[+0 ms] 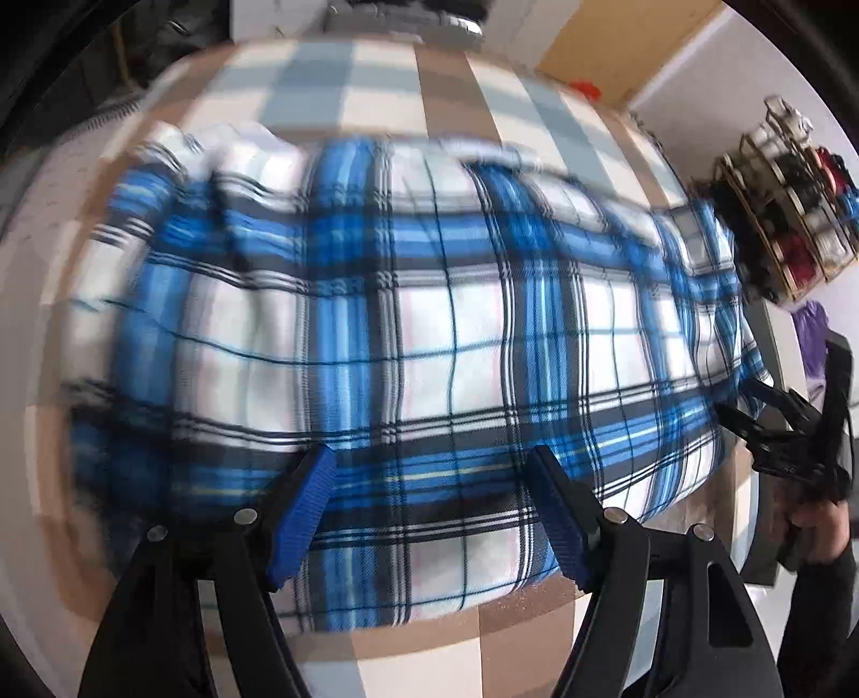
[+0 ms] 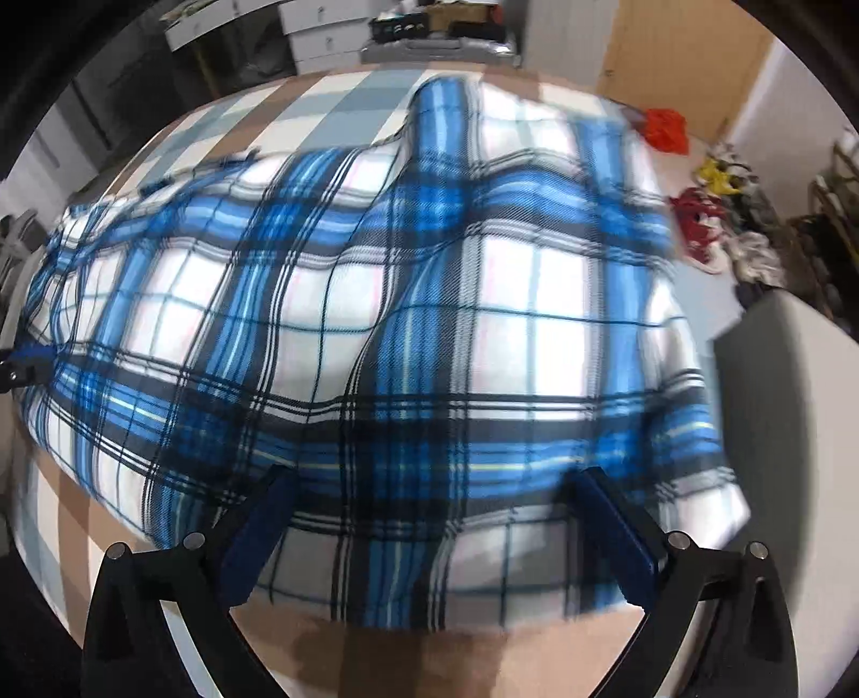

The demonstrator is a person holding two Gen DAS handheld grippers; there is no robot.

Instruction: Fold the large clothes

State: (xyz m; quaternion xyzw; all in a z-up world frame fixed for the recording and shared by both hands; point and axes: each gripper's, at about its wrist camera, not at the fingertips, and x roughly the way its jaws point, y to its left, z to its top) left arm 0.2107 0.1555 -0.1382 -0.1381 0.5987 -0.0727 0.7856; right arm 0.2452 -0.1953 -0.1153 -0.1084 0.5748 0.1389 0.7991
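A large blue, white and black plaid garment (image 1: 429, 333) lies spread over a checked table cover (image 1: 376, 96); it also fills the right wrist view (image 2: 402, 333). My left gripper (image 1: 435, 467) is open, its blue pads either side of the garment's near edge, just above the cloth. My right gripper (image 2: 435, 483) is open over the near edge too. The right gripper also shows in the left wrist view (image 1: 751, 408) at the garment's right end. Both views are motion-blurred.
A shelf rack with clothes (image 1: 794, 198) stands at the right by the wall. A purple item (image 1: 813, 333) hangs near it. Red and yellow items (image 2: 698, 215) lie on the floor right of the table. White drawers (image 2: 322, 32) stand behind.
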